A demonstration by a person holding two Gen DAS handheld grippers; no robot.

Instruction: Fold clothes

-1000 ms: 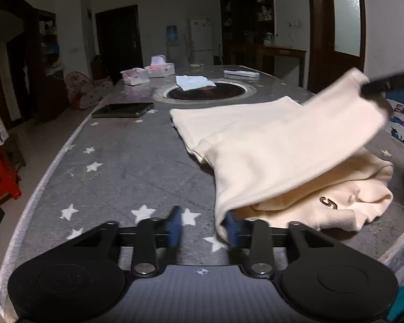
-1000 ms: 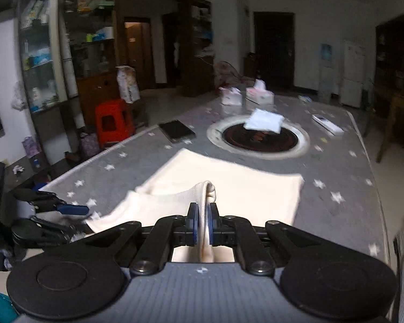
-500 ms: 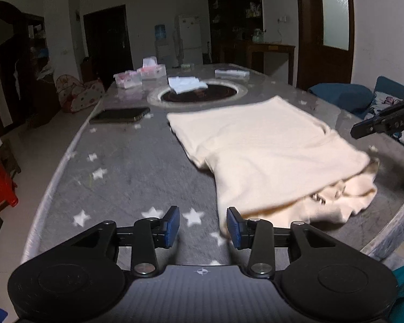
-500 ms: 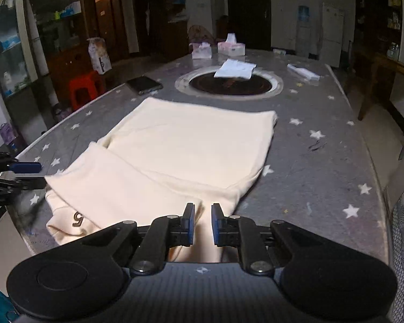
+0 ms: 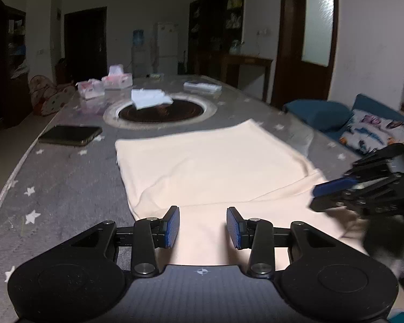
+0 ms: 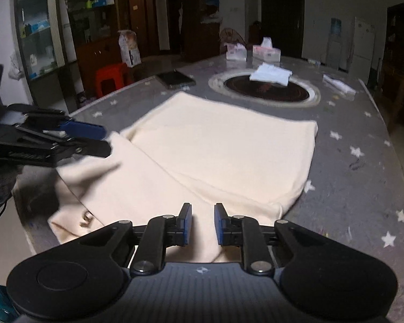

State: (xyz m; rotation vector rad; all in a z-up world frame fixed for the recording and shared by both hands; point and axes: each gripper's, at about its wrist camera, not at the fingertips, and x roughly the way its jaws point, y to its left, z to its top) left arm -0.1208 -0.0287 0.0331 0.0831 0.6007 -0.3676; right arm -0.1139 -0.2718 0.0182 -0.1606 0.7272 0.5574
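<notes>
A cream garment (image 5: 215,167) lies folded flat on the grey star-patterned table (image 5: 67,177), with its top layer doubled over the lower part. My left gripper (image 5: 203,226) is open above the garment's near edge, and nothing is pinched between its blue pads. The right gripper (image 5: 334,191) shows at the right edge of this view. In the right wrist view the same garment (image 6: 215,148) spreads ahead. My right gripper (image 6: 202,226) hovers over its near edge with its jaws opening; cloth lies below the gap, unpressed. The left gripper (image 6: 94,140) reaches in from the left.
A dark phone (image 5: 70,134) lies left of the garment. Behind it is a round inset hotplate (image 5: 161,110) with a white cloth (image 5: 148,98) on it, then tissue boxes (image 5: 115,80) and a white packet (image 5: 202,86). A red stool (image 6: 113,78) stands beside the table.
The right gripper let go of the cream flap it held up and sank toward the table. The flap now lies flat. The left gripper spread wider and shifted right over the cloth.
</notes>
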